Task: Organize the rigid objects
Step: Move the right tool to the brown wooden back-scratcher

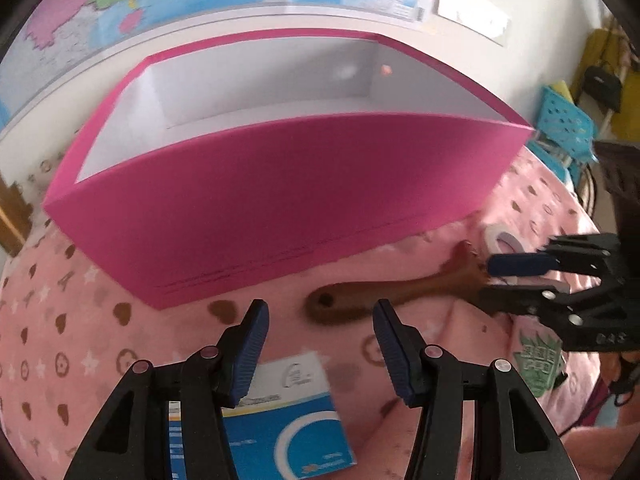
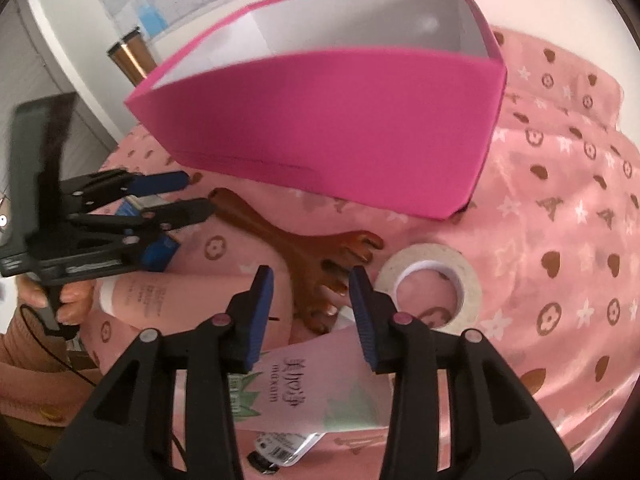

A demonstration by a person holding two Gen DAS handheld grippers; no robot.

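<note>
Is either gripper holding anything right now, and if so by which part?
Nothing is held. The left gripper hangs open above the blue-and-white carton; the right gripper hangs open over the brown wooden claw-shaped massager.

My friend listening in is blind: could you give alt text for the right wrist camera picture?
The right gripper hovers with its jaws open and empty above a brown wooden claw-shaped massager on a pink patterned cloth. An open pink box stands behind, a tape roll at right. At left, the left gripper is open too.
</note>
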